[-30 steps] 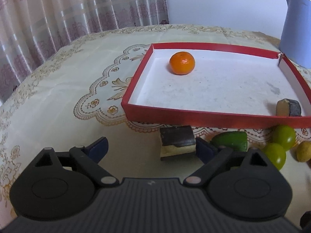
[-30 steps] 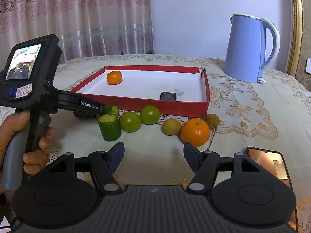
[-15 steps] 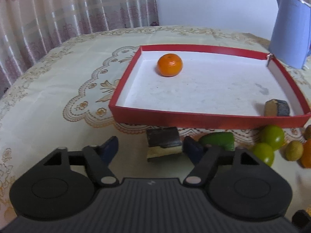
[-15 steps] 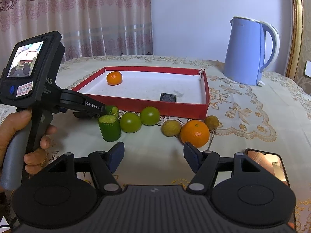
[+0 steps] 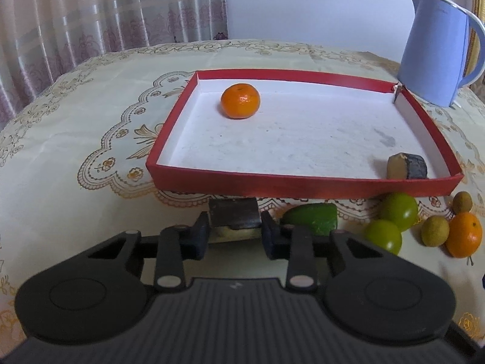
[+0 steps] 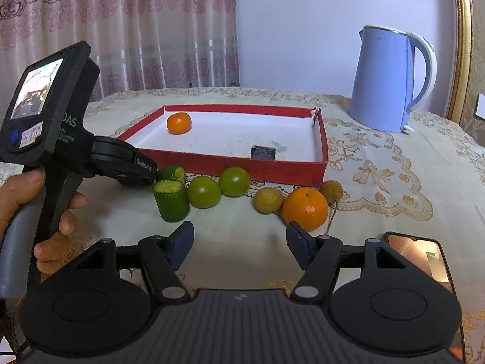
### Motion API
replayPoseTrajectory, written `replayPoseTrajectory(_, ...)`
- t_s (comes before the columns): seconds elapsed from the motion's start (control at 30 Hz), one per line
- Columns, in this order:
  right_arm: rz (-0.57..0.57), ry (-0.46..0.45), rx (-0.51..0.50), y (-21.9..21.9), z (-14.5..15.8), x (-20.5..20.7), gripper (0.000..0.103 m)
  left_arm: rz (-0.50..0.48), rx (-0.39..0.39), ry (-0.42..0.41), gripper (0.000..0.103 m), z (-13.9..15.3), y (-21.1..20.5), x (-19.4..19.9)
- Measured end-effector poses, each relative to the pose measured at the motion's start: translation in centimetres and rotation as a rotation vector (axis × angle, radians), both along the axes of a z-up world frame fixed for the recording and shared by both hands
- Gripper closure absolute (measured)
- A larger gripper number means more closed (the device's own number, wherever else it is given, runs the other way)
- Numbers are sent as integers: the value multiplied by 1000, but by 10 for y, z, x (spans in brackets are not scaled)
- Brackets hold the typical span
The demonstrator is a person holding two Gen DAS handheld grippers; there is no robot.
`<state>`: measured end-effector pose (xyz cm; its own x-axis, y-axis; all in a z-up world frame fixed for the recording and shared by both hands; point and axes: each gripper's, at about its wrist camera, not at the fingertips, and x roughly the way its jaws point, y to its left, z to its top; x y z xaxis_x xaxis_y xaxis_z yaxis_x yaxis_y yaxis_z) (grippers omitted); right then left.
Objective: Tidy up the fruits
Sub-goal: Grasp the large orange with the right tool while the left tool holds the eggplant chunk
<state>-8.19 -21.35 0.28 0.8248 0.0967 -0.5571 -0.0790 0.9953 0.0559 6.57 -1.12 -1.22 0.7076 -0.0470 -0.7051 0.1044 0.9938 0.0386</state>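
My left gripper (image 5: 235,236) is shut on a dark-skinned fruit chunk (image 5: 234,216) just in front of the red tray (image 5: 303,185). The tray holds an orange (image 5: 240,100) at its far left and another dark chunk (image 5: 407,166) at its near right. Green cucumber pieces (image 6: 171,200), two green fruits (image 6: 203,192), two small brown fruits (image 6: 268,200) and an orange (image 6: 305,209) lie on the cloth before the tray. My right gripper (image 6: 239,242) is open and empty, short of the loose fruit.
A blue electric kettle (image 6: 388,79) stands right of the tray. A phone (image 6: 424,257) lies at the near right. The left handheld unit (image 6: 48,115) and the hand holding it fill the left of the right wrist view. Curtains hang behind the table.
My left gripper has closed its fingers onto the dark chunk, which lay between open fingers before. The left gripper also shifted slightly left. The right gripper has barely moved.
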Motion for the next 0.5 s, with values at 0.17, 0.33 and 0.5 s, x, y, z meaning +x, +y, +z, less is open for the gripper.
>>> replayPoseTrajectory(0.17,3,-6,-44,3,0,3,36,-7,-12,3,71,2,5,-3)
replayPoseTrajectory(0.33,8,18,-22,6,-3,7,36,-12,7,-26,71,8,8,-11)
replayPoseTrajectory(0.5,-39,6,-54,2,-6,8,36,-27,20,-67,71,19,7,-19)
